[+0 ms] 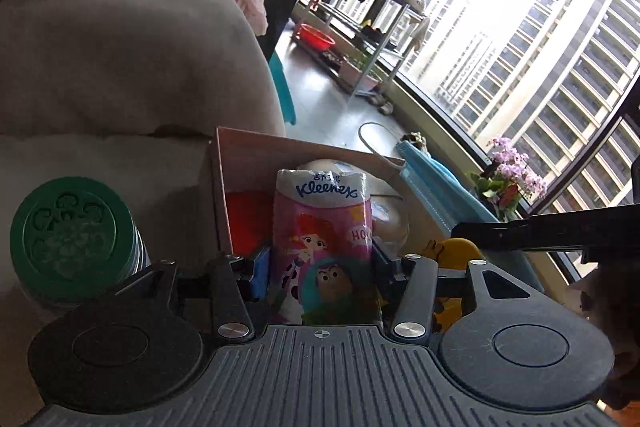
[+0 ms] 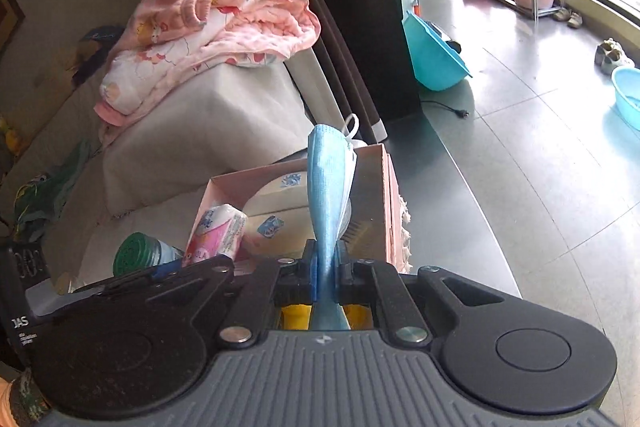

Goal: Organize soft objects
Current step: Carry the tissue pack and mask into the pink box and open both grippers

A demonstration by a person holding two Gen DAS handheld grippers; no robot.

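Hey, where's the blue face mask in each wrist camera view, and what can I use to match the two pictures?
Left wrist view: the blue face mask is right of centre, hanging beside the pink box's right edge, above the right gripper's dark body.
Right wrist view: the mask is at centre, pinched in the right gripper and standing up in front of the box.
Shared landmark: the open pink box.

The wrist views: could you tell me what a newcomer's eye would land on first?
Probably the pink Kleenex pack standing between the left gripper's fingers, in front of the open box. Next, the blue face mask pinched upright in the right gripper, and the pink blanket heaped on the sofa behind.
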